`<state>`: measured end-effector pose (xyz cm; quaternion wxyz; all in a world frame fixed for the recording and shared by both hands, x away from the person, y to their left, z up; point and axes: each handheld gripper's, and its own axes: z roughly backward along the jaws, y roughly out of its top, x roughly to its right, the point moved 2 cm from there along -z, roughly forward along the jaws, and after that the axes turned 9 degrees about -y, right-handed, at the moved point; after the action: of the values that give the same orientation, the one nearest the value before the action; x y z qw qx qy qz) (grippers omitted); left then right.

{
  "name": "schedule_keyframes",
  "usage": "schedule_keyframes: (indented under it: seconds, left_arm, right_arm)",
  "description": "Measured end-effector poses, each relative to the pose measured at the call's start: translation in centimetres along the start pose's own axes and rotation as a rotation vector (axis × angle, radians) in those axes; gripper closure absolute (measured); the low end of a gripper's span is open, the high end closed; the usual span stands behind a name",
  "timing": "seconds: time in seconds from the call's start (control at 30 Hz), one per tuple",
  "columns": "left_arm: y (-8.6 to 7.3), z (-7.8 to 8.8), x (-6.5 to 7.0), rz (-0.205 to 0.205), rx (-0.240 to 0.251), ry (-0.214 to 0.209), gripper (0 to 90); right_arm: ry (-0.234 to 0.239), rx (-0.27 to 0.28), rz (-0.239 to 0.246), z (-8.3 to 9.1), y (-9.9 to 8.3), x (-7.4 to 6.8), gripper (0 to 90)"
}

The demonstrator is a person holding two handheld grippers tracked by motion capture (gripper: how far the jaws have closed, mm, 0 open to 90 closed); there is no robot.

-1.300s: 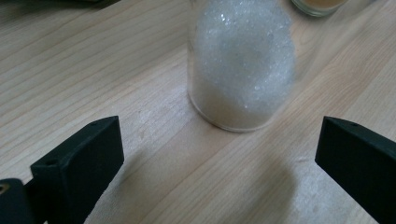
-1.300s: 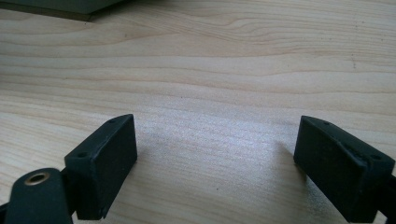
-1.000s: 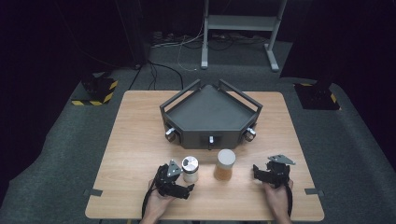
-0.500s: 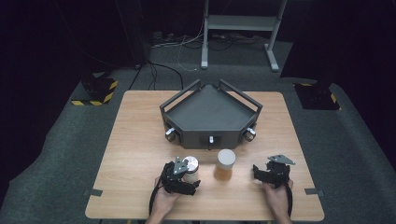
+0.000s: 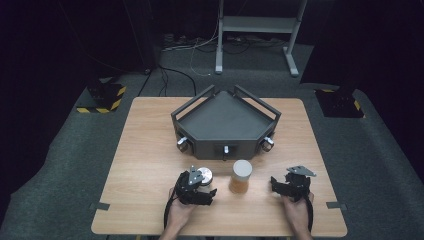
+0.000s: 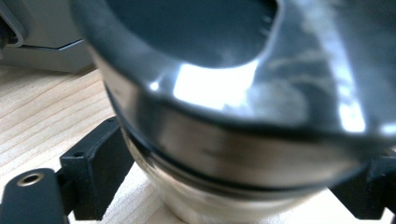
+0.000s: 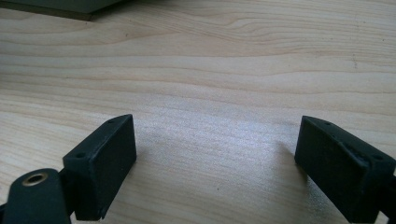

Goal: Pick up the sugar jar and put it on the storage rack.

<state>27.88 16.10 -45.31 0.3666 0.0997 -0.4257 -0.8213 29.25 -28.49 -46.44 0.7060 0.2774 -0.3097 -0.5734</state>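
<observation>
Moved: left gripper (image 5: pixel 200 186) forward onto the steel cup (image 5: pixel 204 176), near the table's (image 5: pixel 150 150) front edge. Jaws flank the cup's base, contact unclear. Lift pending, by appearance. Right gripper (image 5: pixel 280 184): jaws wide, empty, near the front right corner. Lidded jar (image 5: pixel 241 176) between them, untouched.

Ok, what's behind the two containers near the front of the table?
Behind the metal tin and the jar sits a dark tray with knobs on its front wall. Its floor looks bare; the strip behind that front wall is hidden.
</observation>
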Motion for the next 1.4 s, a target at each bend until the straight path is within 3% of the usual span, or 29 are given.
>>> schedule_keyframes:
  seconds: [0.47,1.4]
  left_arm:
    - [0.42,-0.51,0.82,-0.042,-0.009,0.035,17.1]
    - [0.63,-0.79,0.65,-0.015,-0.001,0.039,30.4]
  right_arm:
    - [0.000,0.000,0.000,0.00,0.00,0.00,12.7]
    - [0.000,0.000,0.000,0.00,0.00,0.00,12.7]
